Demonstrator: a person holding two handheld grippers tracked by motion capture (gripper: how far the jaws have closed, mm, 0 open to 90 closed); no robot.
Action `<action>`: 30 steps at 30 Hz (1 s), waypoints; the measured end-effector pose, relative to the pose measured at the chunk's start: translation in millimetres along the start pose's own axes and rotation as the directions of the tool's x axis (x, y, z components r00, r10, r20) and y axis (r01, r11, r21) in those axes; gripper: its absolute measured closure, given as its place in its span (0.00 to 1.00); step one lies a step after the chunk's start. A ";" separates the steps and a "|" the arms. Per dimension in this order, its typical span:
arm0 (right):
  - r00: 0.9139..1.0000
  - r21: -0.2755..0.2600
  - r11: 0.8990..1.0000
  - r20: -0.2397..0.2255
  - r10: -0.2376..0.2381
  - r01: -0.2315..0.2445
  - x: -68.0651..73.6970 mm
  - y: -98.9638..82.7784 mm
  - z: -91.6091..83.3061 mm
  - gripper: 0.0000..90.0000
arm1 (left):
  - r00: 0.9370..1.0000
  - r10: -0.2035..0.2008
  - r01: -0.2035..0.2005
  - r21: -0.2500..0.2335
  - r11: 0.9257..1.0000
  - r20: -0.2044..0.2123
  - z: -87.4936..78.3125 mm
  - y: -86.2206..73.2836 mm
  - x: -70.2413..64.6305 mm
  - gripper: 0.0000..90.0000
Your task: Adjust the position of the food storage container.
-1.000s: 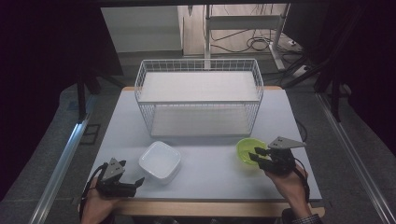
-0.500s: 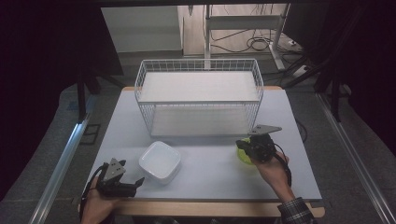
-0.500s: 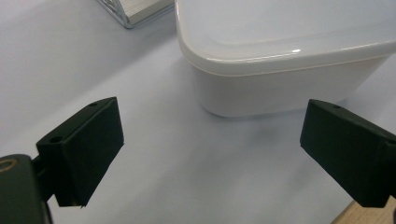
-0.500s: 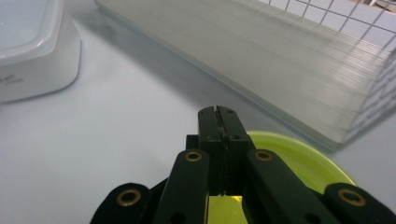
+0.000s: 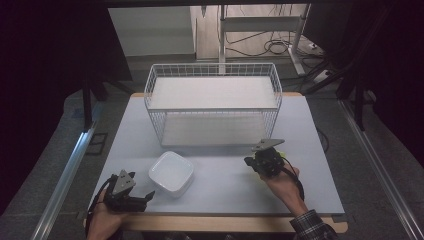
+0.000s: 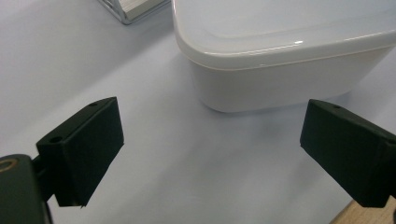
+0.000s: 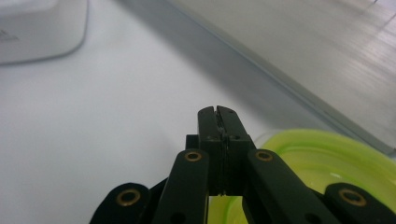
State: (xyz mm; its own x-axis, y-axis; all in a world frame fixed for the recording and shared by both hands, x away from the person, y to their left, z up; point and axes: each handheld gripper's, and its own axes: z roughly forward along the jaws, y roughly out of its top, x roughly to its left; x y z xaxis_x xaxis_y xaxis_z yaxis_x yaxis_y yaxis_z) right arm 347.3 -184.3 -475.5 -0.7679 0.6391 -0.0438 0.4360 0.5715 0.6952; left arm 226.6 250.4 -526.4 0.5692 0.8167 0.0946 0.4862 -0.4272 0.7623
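In the high view, the green bowl (image 7: 322, 163) is almost wholly hidden beneath the right gripper (image 5: 266, 161) at the lower right of the frame; only a sliver of yellow-green is seen at the gripper's edge. In the right gripper view the bowl is cut off by the bottom and right edges, and its rim is seen just behind the black jaws, which are pressed together with nothing visible between them. Whether the jaws touch the rim cannot be determined. The white container (image 5: 171, 173) is seen at the lower centre-left of the high view, on the table (image 5: 220, 185); in the left gripper view it is cut off at the top, and its base is seen apart from the jaws. The left gripper (image 5: 131, 198) is held at the lower left, its jaws spread wide and empty. The wire basket (image 5: 214, 102) stands at the upper centre. Compared with half a second earlier, the right gripper has been shifted slightly towards the frame centre, and less of the bowl is left exposed; the left gripper and container are unchanged.
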 end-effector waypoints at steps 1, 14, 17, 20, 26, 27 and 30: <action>1.000 0.007 1.000 -0.004 0.004 -0.003 -0.1 -1.1 -0.2 0.99 | 1.000 0.000 0.000 0.000 1.000 0.000 0.0 0.0 -0.1 0.06; 0.996 0.010 0.998 0.056 0.065 -0.065 -24.2 -23.8 -22.2 0.99 | 1.000 -0.002 0.002 0.009 1.000 0.001 0.6 0.6 -0.8 0.10; 0.993 0.005 0.996 0.079 0.085 -0.086 -33.1 -31.2 -29.2 0.99 | 1.000 -0.004 0.004 0.010 1.000 0.007 0.5 0.6 -0.7 0.12; 0.990 -0.002 0.994 0.088 0.107 -0.108 -38.4 -35.8 -33.2 0.99 | 1.000 -0.006 0.005 0.012 1.000 0.024 0.6 0.9 -0.8 0.15; 0.994 -0.034 0.998 0.097 0.055 -0.052 -29.0 -34.2 -37.3 0.99 | 0.998 -0.013 0.013 0.000 1.000 0.058 -4.0 1.6 3.5 0.40; 0.995 -0.041 0.999 0.093 0.038 -0.034 -25.9 -33.2 -37.5 0.99 | 0.998 -0.024 0.025 -0.005 1.000 0.061 -4.2 1.7 5.0 0.46; 0.998 -0.059 0.998 0.057 0.013 -0.010 -18.7 -31.5 -36.8 0.99 | 0.995 -0.067 0.068 -0.008 0.998 0.075 -3.9 3.6 16.0 0.66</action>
State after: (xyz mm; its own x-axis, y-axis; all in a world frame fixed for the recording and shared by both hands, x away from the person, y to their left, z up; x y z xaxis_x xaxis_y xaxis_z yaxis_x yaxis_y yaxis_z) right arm 330.6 -233.2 -470.2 -0.7341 0.6749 -0.0749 0.4154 0.5337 0.7366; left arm 234.8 263.5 -519.7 0.5837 0.8120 -0.0052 0.5182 -0.3676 0.7722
